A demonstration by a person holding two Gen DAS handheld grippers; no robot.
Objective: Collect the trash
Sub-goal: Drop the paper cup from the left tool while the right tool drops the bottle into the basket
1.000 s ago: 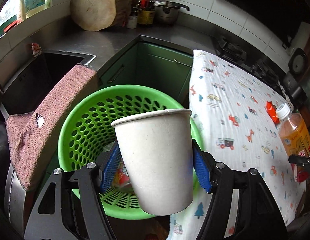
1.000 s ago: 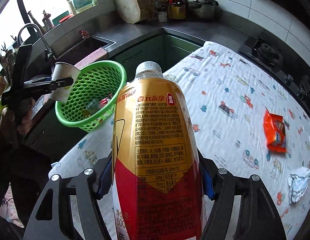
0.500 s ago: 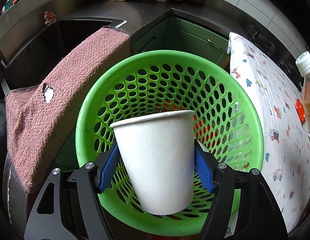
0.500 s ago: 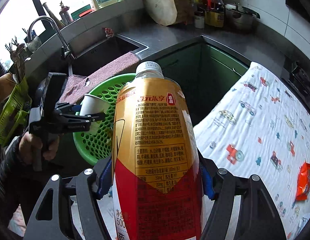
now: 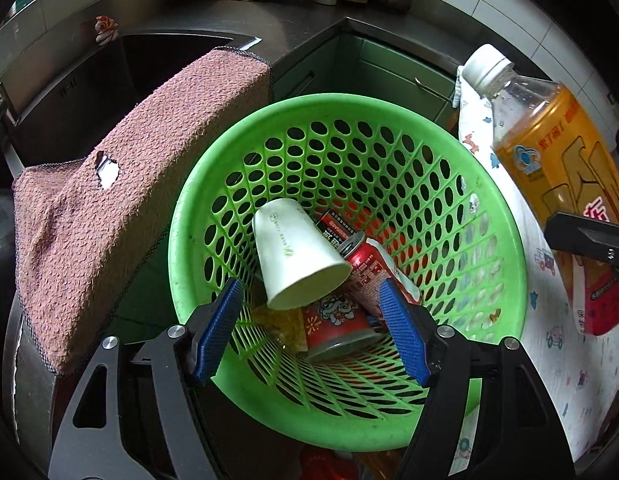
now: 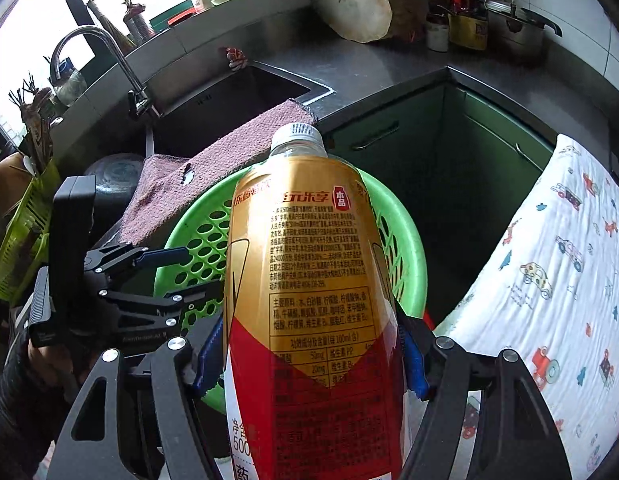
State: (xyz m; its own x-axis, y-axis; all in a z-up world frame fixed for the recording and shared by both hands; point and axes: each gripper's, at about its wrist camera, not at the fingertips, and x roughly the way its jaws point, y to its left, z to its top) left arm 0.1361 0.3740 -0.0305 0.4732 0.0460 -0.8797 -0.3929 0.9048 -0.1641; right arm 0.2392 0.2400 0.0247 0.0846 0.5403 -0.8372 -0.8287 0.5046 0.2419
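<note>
The green perforated basket (image 5: 497,240) fills the left wrist view. A white paper cup (image 5: 295,260) lies tipped inside it, on a red can (image 5: 367,266) and other trash. My left gripper (image 5: 313,316) hovers over the near rim, its jaws opening, with nothing between the blue pads (image 5: 221,320). My right gripper (image 6: 309,356) is shut on a yellow-and-red drink bottle (image 6: 305,280) with a white cap, held upright just in front of the basket (image 6: 197,252). The same bottle (image 5: 557,176) shows at the right of the left wrist view.
A pink-brown towel (image 5: 121,184) hangs over the sink edge (image 6: 237,96) left of the basket. A table with a white cartoon-print cloth (image 6: 549,280) lies to the right. Green cabinets (image 6: 449,152), a counter with bottles, a pot and a wooden block lie behind. A gloved hand (image 6: 41,360) holds the left gripper.
The left jaws have widened and the paper cup has dropped out of them into the basket. The right gripper has carried the bottle leftwards, from over the table up to the basket.
</note>
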